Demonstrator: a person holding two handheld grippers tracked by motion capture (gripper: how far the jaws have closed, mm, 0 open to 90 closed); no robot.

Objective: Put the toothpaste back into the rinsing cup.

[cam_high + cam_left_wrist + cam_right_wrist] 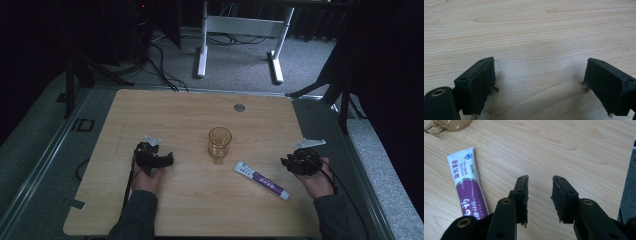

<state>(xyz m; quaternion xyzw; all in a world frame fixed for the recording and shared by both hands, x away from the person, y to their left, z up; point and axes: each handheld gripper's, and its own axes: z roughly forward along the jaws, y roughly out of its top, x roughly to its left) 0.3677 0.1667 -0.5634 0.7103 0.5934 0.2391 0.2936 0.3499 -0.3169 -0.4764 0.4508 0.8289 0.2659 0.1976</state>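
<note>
From the high view I see the wooden worktop (150, 110) with an amber glass (219, 144) standing upright near its middle. A white and purple tube (261, 180) lies flat just toward the near edge and right of the glass, its cap end pointing at the near right corner. My left claw (167, 159) sits in a hand (146, 179) toward the left edge, well apart from the glass; my right claw (286, 162) sits in the other hand (317, 182) near the right edge, close to the tube but not touching it.

In the left gripper view, the left claw (539, 82) is released, its jaws spread wide over bare worktop (536, 30) (nothing between them).

In the right gripper view, the right claw (539, 195) is also released, with a narrower gap over bare wood. The tube (467, 187) lies beside its one jaw, apart from it, and the foot of the glass (449, 125) shows at the top corner beyond the tube.
</note>
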